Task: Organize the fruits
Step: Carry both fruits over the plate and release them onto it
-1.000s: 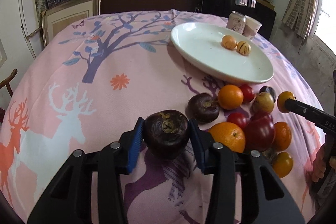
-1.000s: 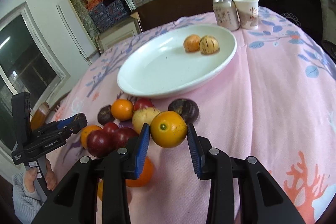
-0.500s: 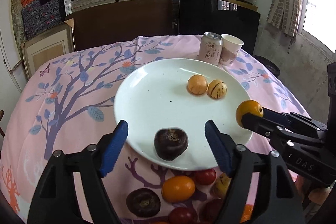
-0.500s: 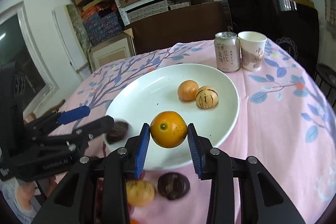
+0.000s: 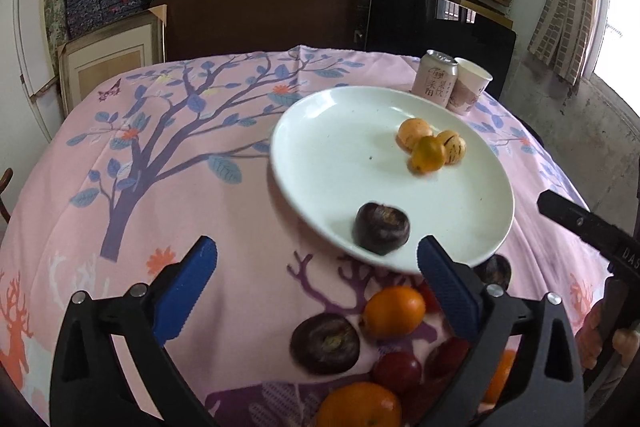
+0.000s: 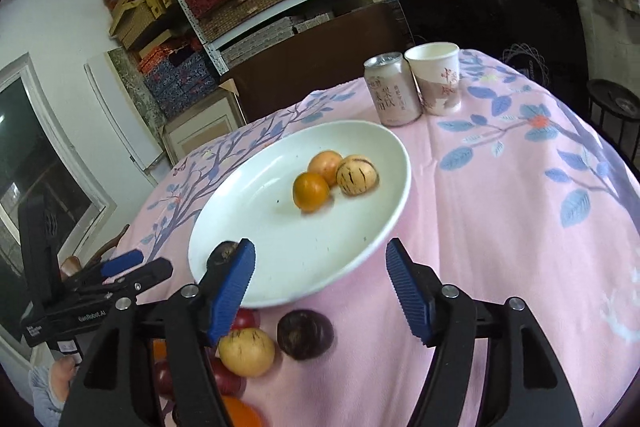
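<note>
A white plate (image 5: pixel 328 143) (image 6: pixel 360 155) on the pink cloth holds a dark purple fruit (image 5: pixel 382 228) near its front rim, an orange (image 5: pixel 428 155) (image 6: pixel 311 191) and two yellowish fruits (image 5: pixel 451 146) (image 6: pixel 356 174) behind it. My left gripper (image 5: pixel 316 269) hangs back from the plate, its jaws opening wide with nothing between them. My right gripper (image 6: pixel 322 281) is over the plate's near rim, its jaws opening and empty. A heap of loose fruit (image 5: pixel 394 311) (image 6: pixel 247 350) lies on the cloth in front of the plate.
A drink can (image 5: pixel 435 78) (image 6: pixel 391 89) and a paper cup (image 5: pixel 469 91) (image 6: pixel 435 78) stand just behind the plate. Shelves of boxes and a dark chair back rise beyond the table. A hand (image 6: pixel 56 379) holds the left gripper's grip at the lower left.
Both grippers carried their fruit to the plate and let go: the purple fruit and the orange now rest on it. Both pairs of jaws spread apart and drew back toward me.
</note>
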`<state>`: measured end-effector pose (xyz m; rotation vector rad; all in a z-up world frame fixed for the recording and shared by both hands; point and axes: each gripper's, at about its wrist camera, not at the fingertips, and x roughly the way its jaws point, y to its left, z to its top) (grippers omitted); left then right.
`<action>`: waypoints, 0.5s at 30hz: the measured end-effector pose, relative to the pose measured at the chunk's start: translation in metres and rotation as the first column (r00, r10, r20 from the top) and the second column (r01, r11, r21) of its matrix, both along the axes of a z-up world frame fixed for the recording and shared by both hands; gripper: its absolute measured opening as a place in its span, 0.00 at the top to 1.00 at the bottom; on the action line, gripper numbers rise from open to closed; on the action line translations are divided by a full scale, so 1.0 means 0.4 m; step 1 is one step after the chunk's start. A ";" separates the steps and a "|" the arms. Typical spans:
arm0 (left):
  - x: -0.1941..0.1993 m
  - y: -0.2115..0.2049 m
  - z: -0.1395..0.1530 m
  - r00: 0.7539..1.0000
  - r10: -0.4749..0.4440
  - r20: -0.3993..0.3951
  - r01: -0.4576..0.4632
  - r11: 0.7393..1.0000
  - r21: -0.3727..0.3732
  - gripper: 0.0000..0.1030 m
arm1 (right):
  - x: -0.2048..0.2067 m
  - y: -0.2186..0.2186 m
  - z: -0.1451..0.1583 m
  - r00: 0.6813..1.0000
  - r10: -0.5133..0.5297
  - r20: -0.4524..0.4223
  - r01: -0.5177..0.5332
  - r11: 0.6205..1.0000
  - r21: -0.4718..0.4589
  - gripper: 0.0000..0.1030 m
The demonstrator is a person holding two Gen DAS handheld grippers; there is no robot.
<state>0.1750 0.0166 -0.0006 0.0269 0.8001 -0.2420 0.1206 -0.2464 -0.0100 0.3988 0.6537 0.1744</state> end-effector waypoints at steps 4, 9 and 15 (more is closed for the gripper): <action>-0.060 0.048 -0.054 0.998 0.031 -0.058 -0.029 0.999 0.031 0.05 | -0.048 -0.015 -0.011 0.999 -0.037 -0.018 0.037 0.999 0.017 0.18; -0.095 0.078 -0.066 0.996 0.043 -0.073 -0.044 0.999 -0.016 0.04 | -0.091 -0.048 -0.025 0.997 -0.073 -0.032 0.076 0.992 0.097 0.14; -0.063 0.062 -0.102 0.991 0.040 -0.126 -0.040 0.999 0.003 0.04 | -0.083 -0.054 -0.038 0.995 -0.076 -0.062 0.083 0.989 0.125 0.14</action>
